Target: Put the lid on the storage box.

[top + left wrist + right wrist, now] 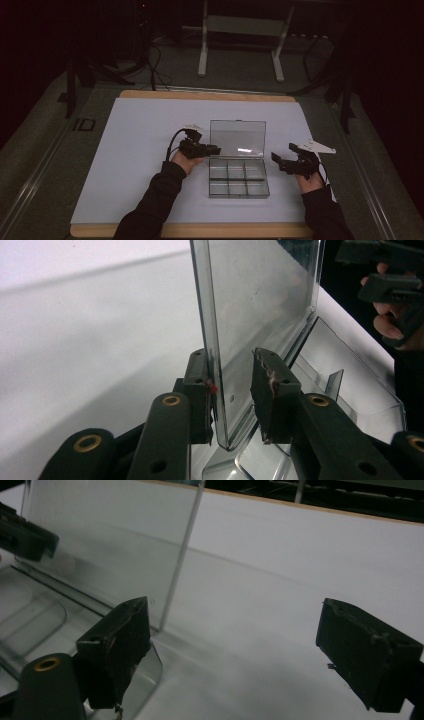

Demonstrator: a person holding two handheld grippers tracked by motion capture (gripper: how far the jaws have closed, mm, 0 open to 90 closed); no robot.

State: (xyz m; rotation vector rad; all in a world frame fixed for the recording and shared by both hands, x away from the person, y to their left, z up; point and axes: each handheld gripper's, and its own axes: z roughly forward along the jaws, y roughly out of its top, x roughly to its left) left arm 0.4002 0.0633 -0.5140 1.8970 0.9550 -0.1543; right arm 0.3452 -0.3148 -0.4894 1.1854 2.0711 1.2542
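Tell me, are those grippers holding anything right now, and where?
The left gripper straddles the upright lid's side edge, not clamped. The right gripper is open, empty.

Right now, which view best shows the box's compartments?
The high view: it looks down into the box and shows all six compartments. The left gripper view catches one divider behind the raised lid; the right gripper view shows faint outlines at its left.

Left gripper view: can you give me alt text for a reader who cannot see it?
The left tongs straddle the lower edge of a clear plastic lid standing upright, one pad against it, the other apart. The box's clear tray lies beyond on a white table, with the other hand at upper right.
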